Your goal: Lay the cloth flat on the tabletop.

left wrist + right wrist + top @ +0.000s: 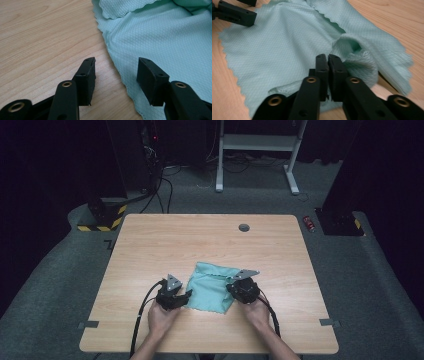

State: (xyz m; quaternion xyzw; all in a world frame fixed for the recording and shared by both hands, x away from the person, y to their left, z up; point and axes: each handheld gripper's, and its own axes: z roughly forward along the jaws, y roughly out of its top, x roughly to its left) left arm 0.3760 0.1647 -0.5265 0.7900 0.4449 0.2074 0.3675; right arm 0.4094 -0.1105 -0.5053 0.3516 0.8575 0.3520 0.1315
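Teal cloth [212, 287] lies near-centre on table [150, 245]. My right gripper [328, 58] pinches a cloth fold, jaws nearly together. My left gripper [116, 68] gapes half-wide astride the cloth's left edge, gripping nothing. Advice: close left before pulling taut.

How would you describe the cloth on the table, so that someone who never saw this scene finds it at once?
Start at the light wooden table and look at its near half, between the left gripper and the right gripper. There lies the cloth, partly folded and rumpled. It is the one soft, mint-green thing, with a scalloped edge.
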